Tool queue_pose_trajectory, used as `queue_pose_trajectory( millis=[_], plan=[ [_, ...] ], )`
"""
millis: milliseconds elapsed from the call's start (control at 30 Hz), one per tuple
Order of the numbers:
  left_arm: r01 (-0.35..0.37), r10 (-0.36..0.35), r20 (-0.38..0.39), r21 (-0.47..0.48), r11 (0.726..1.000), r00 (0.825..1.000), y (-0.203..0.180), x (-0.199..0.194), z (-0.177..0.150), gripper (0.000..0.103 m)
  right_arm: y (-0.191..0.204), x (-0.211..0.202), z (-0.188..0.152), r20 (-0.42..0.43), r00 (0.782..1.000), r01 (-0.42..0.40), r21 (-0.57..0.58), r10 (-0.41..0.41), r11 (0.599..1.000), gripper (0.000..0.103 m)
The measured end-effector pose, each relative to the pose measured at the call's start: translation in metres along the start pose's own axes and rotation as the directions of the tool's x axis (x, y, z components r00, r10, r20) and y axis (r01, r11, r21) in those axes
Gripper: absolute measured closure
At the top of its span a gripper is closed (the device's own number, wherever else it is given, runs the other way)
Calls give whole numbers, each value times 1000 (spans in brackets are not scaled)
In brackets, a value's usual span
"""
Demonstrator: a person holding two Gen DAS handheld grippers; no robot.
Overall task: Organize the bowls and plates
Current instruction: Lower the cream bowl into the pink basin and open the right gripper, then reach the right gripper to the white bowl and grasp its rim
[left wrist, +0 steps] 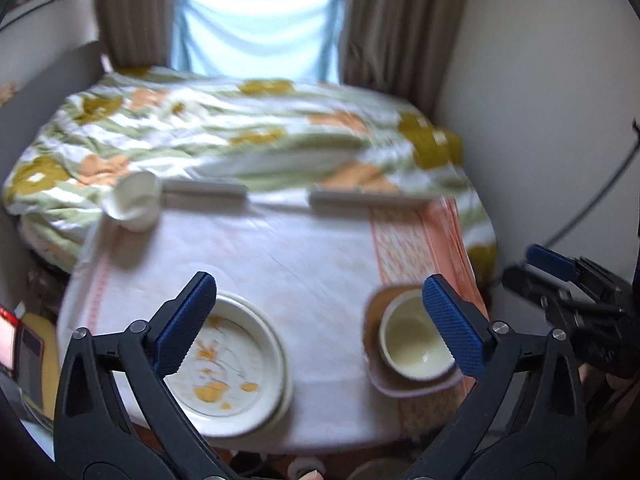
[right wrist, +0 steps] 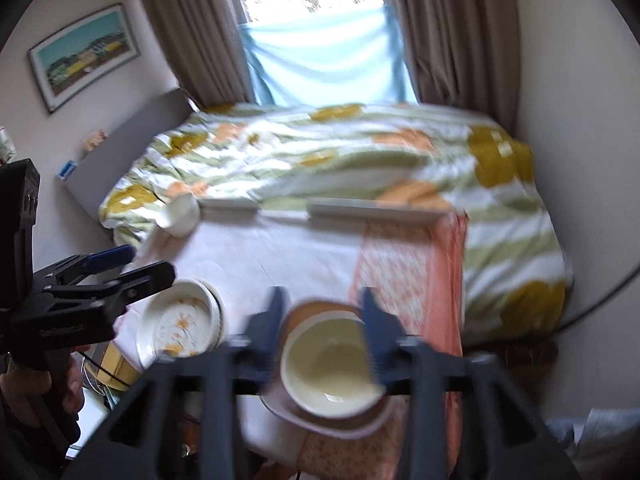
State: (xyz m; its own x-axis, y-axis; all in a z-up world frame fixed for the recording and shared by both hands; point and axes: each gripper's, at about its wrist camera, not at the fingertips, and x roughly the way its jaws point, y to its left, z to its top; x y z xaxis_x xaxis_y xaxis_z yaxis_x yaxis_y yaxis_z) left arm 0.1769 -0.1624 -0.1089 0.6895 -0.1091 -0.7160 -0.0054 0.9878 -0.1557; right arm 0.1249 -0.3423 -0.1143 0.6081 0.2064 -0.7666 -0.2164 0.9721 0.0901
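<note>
We hold both tools above the cloth-covered table [left wrist: 312,264], and we take the cream bowl [left wrist: 416,350] as our landmark. It sits inside a pinkish-brown plate [left wrist: 404,394] at the table's near edge. Well to its left, along that same edge, lies the flower-patterned plate [left wrist: 228,364], seemingly stacked on others. Far beyond the bowl, at the table's far left corner, a white cup [left wrist: 134,200] lies tipped.

Our left gripper [left wrist: 320,322] is spread wide with nothing between its blue pads; our right gripper [right wrist: 322,320] is likewise parted and empty, framing the bowl from above without touching it.

We judge these pieces to be glazed ceramic: stiff, fairly heavy, slick and breakable. We would pinch each at the rim, one pad inside and one outside, and lift the bowl before the plate beneath it, since a stacked pair may slide
</note>
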Motion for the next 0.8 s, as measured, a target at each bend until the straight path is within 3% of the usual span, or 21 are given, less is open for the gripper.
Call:
queue_pose_trajectory(
  millis=[67, 267, 400, 533, 600, 700, 800],
  plan=[
    [-46, 47, 30, -29, 999, 998, 18, -14, 9, 0, 12, -3, 13, 67, 996, -48, -36, 50, 998, 1],
    [-133, 151, 66, -216, 967, 986, 103, -42, 19, 0, 56, 9, 54, 200, 965, -130, -189, 167, 973, 1],
    [-145, 184, 78, -353, 924, 980, 170, -52, 22, 0, 97, 45, 93, 29, 984, -165, -260, 178, 951, 1],
    [-126, 180, 81, -447, 886, 980, 226, -41, 30, 0, 147, 76, 126, 30, 988, -132, -320, 149, 938, 1],
    [-129, 178, 61, -471, 873, 982, 250, -25, 37, 1, 171, 101, 139, 11, 990, -126, -355, 139, 926, 1],
    [-136, 171, 23, -508, 850, 985, 280, 14, 46, 5, 196, 154, 157, -77, 981, -192, -360, 176, 913, 1],
    [-142, 144, -41, -547, 825, 989, 305, 70, 50, 18, 210, 224, 170, -201, 963, -239, -338, 178, 910, 1]
  ],
)
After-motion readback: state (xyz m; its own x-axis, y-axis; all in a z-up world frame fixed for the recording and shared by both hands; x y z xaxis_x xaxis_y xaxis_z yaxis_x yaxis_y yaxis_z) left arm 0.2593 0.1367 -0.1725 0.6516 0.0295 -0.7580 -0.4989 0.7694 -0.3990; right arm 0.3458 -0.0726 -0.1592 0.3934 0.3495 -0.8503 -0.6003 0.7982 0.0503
